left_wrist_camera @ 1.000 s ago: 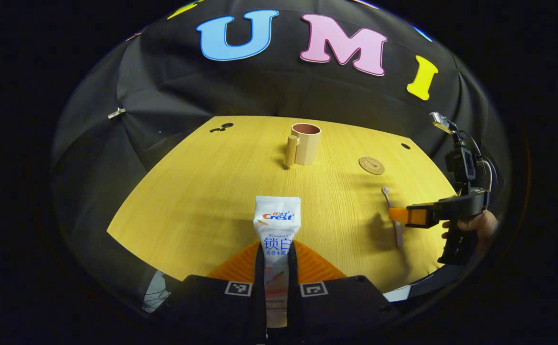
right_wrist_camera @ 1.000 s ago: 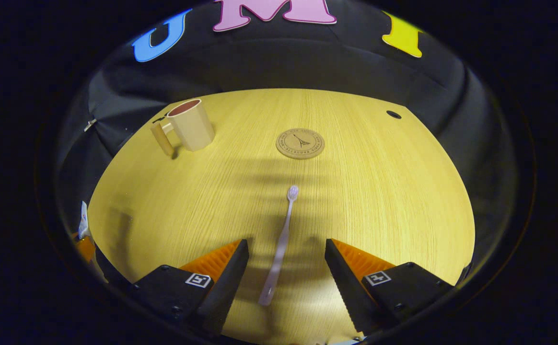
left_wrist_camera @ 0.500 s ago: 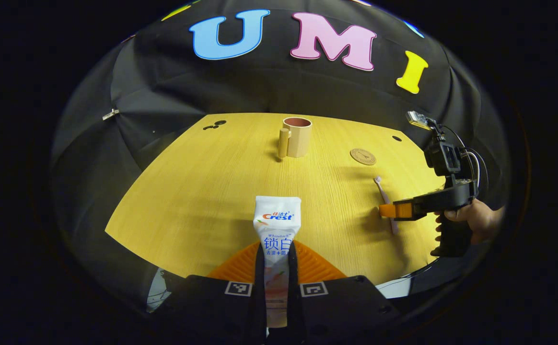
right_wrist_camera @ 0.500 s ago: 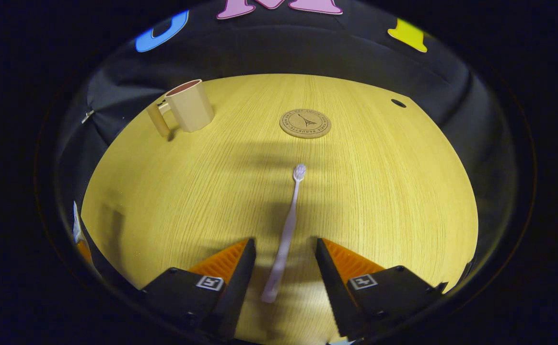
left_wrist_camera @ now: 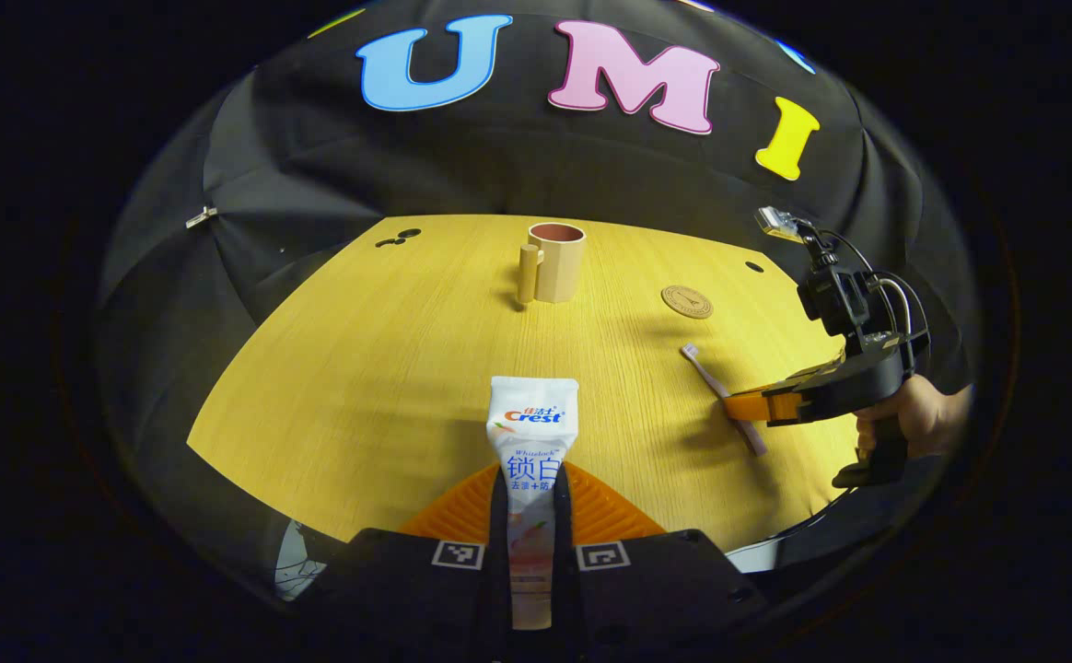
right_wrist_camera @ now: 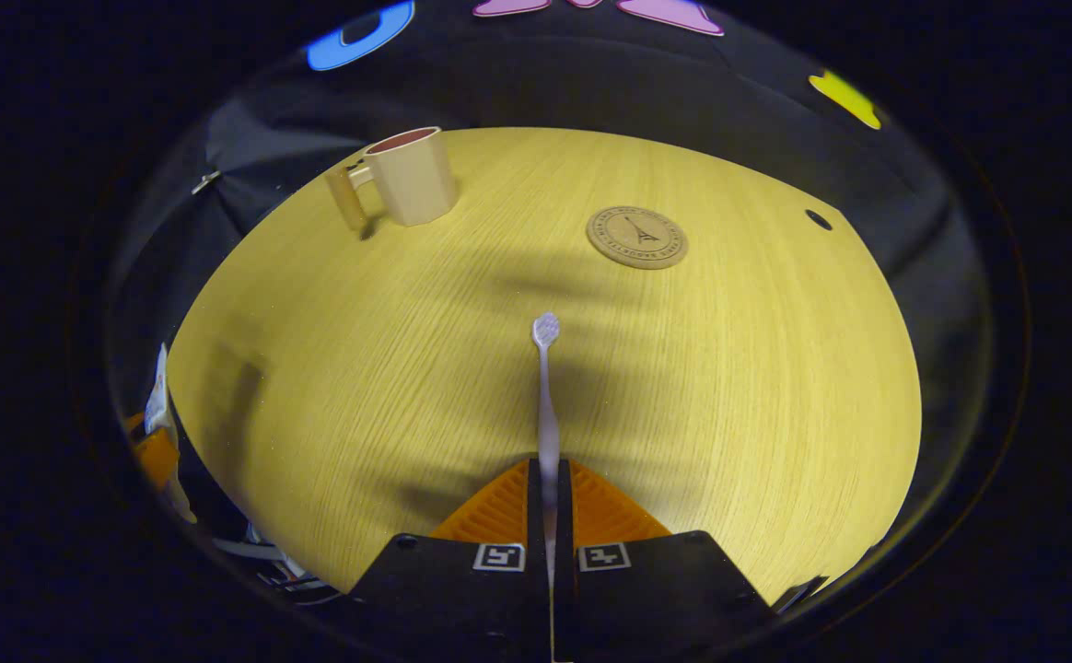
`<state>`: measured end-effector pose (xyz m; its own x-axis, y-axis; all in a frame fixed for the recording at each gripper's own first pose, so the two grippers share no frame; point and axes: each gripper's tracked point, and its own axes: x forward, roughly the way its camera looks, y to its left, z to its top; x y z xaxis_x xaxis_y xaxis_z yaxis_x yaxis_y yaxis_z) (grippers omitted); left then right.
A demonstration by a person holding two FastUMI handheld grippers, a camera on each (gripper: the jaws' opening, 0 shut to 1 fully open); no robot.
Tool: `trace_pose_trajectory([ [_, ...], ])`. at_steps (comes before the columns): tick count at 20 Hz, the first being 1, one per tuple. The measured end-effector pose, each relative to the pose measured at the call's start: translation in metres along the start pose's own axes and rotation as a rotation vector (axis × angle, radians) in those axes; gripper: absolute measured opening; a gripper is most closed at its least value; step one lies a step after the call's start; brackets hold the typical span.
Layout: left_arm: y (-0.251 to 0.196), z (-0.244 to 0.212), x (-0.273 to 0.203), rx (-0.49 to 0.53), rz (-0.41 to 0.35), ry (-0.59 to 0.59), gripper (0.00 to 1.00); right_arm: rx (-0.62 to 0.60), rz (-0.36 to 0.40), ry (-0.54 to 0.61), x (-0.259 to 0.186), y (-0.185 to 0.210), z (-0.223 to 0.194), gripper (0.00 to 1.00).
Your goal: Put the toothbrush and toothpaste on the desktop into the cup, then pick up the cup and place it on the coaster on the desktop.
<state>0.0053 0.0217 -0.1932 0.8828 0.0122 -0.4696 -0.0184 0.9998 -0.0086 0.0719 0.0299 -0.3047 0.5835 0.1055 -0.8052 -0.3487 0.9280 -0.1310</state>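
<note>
Toothpaste first: white squeezable tube of toothpaste (left_wrist_camera: 532, 460) clamped between the fingers of the left hand-held gripper (left_wrist_camera: 532, 516), flat crimped end pointing forward toward the middle of the frame, lined up nicely with the beige handled cup with a reddish inside (left_wrist_camera: 550, 262) standing upright at upper centre. Over on the right of the left gripper view, right hand-held gripper (left_wrist_camera: 746, 406) low over the yellow wooden surface (left_wrist_camera: 361, 368), held by a hand (left_wrist_camera: 923, 419).

From the right gripper view, fingers closed tight on the handle of the slim pale lilac toothbrush (right_wrist_camera: 546, 405), bristle head pointing forward at centre frame. Whether lifted clear of the surface, hard to tell. Cup at upper left, well apart; round brown cork coaster (right_wrist_camera: 636, 237) at upper right, bare and waiting. Both items gripped near the tail end, presumably so each can drop into the cup. Cup not yet loaded.
</note>
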Motion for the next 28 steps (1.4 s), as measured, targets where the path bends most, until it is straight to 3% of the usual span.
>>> trace_pose_trajectory([
  [8, 0.007, 0.044, 0.013, -0.048, 0.012, -0.064, 0.22, 0.043, 0.031, -0.070, -0.031, -0.019, 0.009, 0.05],
  [11, 0.012, 0.087, 0.018, -0.045, 0.028, -0.137, 0.22, 0.074, 0.056, -0.102, -0.047, -0.028, 0.016, 0.05],
  [12, 0.011, 0.102, 0.020, -0.050, 0.024, -0.162, 0.27, 0.091, 0.055, -0.108, -0.050, -0.033, 0.017, 0.05],
  [13, 0.011, 0.119, 0.022, -0.053, 0.024, -0.187, 0.22, 0.113, 0.060, -0.111, -0.053, -0.038, 0.019, 0.05],
  [18, 0.001, 0.200, 0.042, -0.020, 0.010, -0.318, 0.22, 0.219, 0.085, -0.117, -0.064, -0.053, 0.026, 0.05],
  [21, -0.012, 0.246, 0.065, -0.054, -0.018, -0.375, 0.26, 0.233, 0.112, -0.135, -0.072, -0.058, 0.031, 0.05],
  [22, -0.016, 0.259, 0.074, -0.064, -0.023, -0.392, 0.22, 0.233, 0.116, -0.133, -0.074, -0.059, 0.030, 0.05],
  [28, -0.031, 0.330, 0.132, -0.072, -0.041, -0.483, 0.22, 0.256, 0.148, -0.109, -0.083, -0.063, 0.026, 0.05],
])
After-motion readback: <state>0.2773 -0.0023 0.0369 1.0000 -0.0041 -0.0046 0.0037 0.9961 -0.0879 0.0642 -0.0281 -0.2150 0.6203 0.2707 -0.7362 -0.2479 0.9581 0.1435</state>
